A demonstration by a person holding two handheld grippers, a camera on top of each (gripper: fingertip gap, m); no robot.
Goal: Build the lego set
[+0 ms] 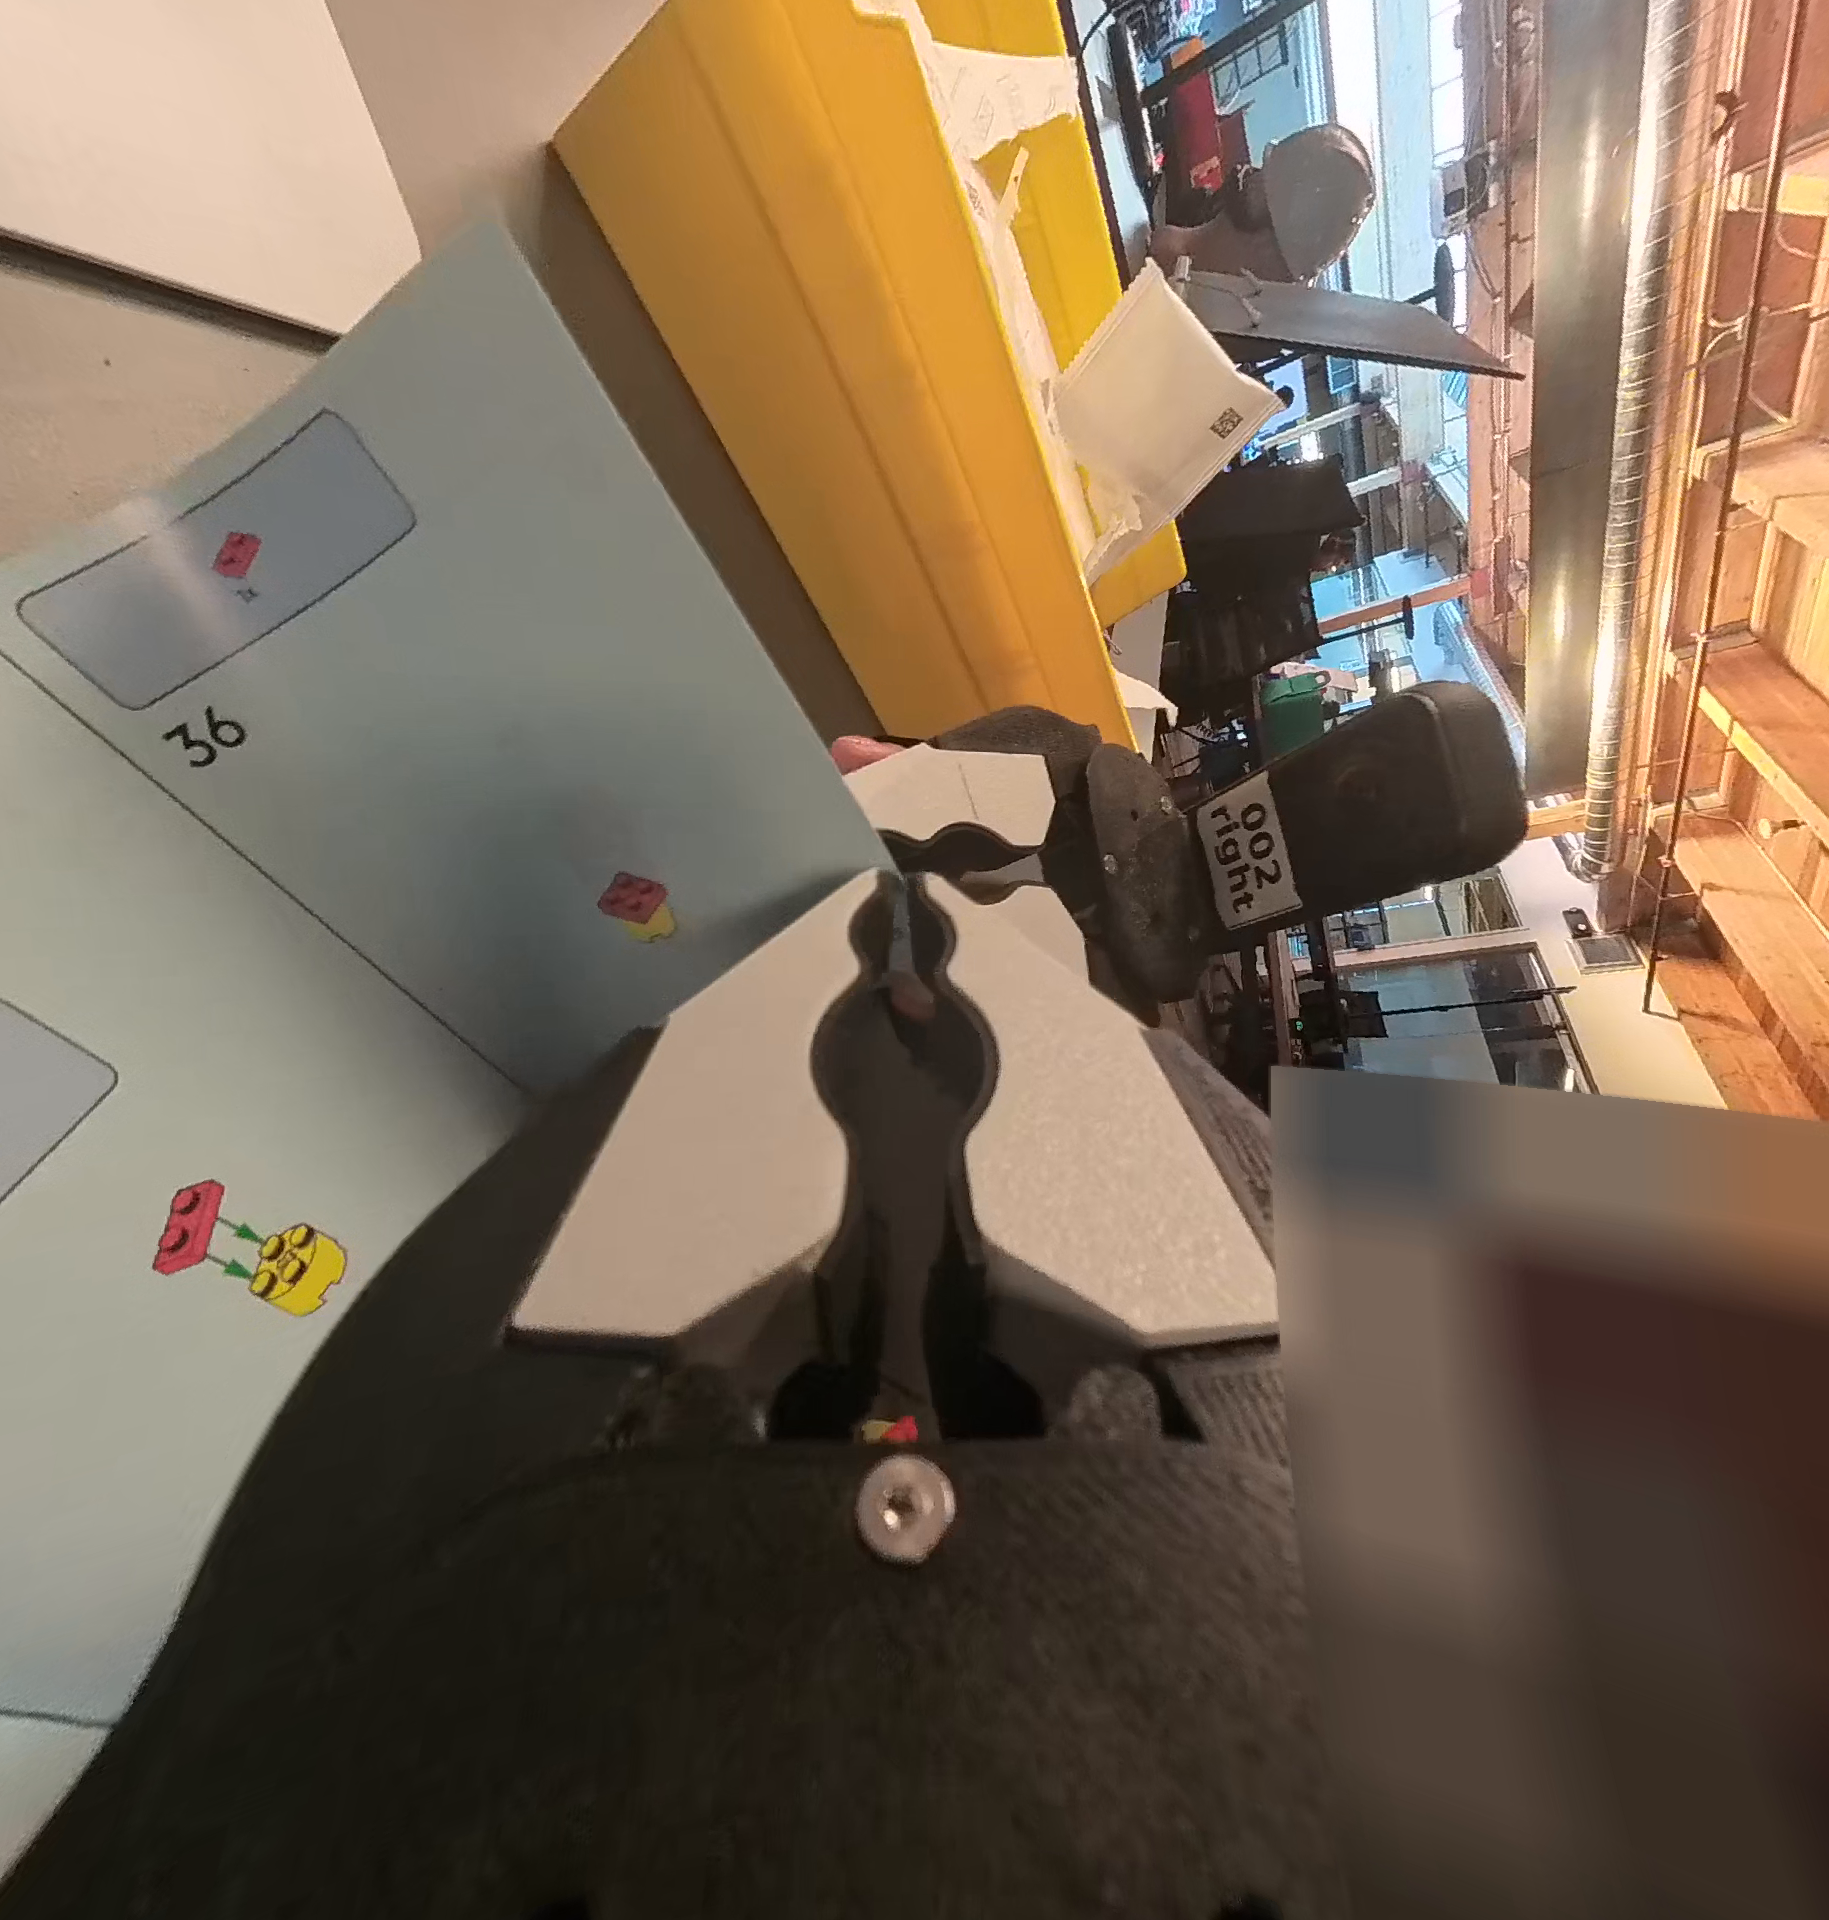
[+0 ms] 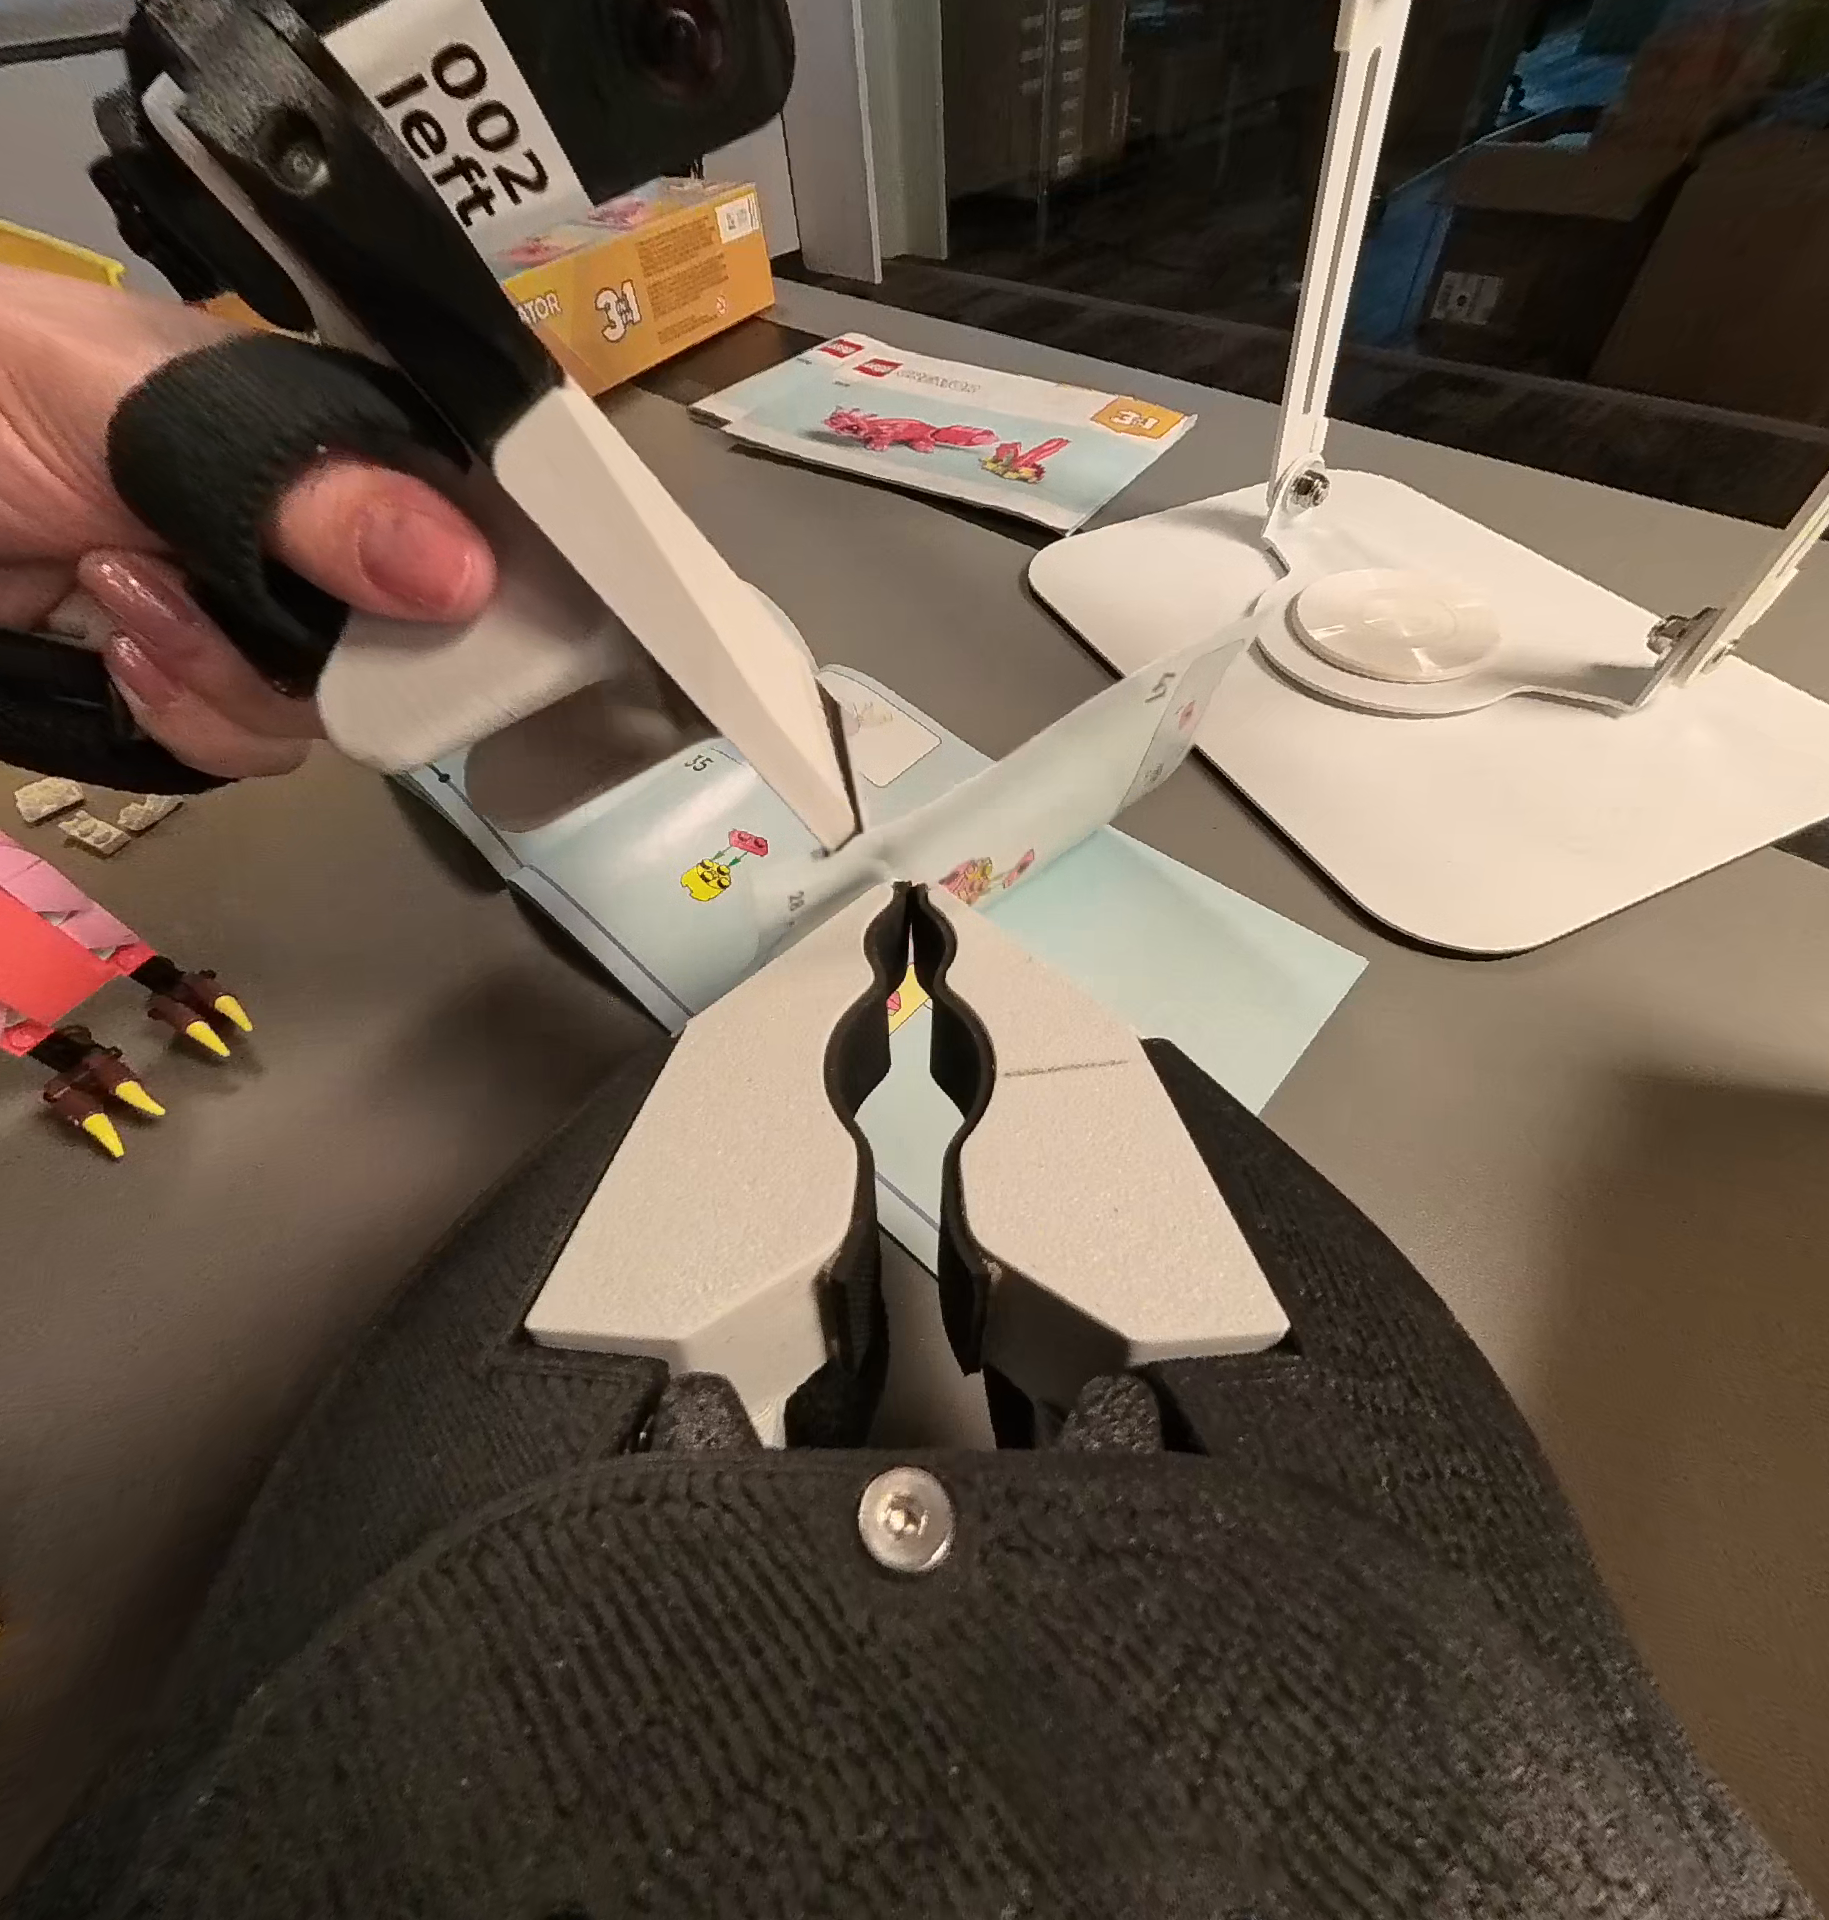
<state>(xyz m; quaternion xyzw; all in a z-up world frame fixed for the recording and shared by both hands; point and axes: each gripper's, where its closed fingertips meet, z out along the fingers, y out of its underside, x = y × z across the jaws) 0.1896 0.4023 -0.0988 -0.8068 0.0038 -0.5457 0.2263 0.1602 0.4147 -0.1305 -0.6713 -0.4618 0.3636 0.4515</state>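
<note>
Two hand-held grippers meet over an open pale blue instruction booklet (image 2: 619, 883) lying on a grey worktop (image 2: 318, 1143). The left gripper (image 2: 837, 831), gripped by a hand (image 2: 162, 520), pinches a lifted page (image 2: 1045, 769) near its edge, its fingers pressed together on the paper. The right gripper (image 2: 910, 899) has its tips closed at the same raised page. A white lamp base (image 2: 1512, 810) stands just beyond, towards the worktop's far edge; a red brick model (image 2: 48, 966) lies at the left.

Warm indoor light falls from overhead, throwing soft shadows across the grey desk (image 2: 1512, 1195). Windows glare bright in the left wrist view. The hand (image 2: 110, 499) is motion-blurred, and both wide-angle views bend at the edges.
</note>
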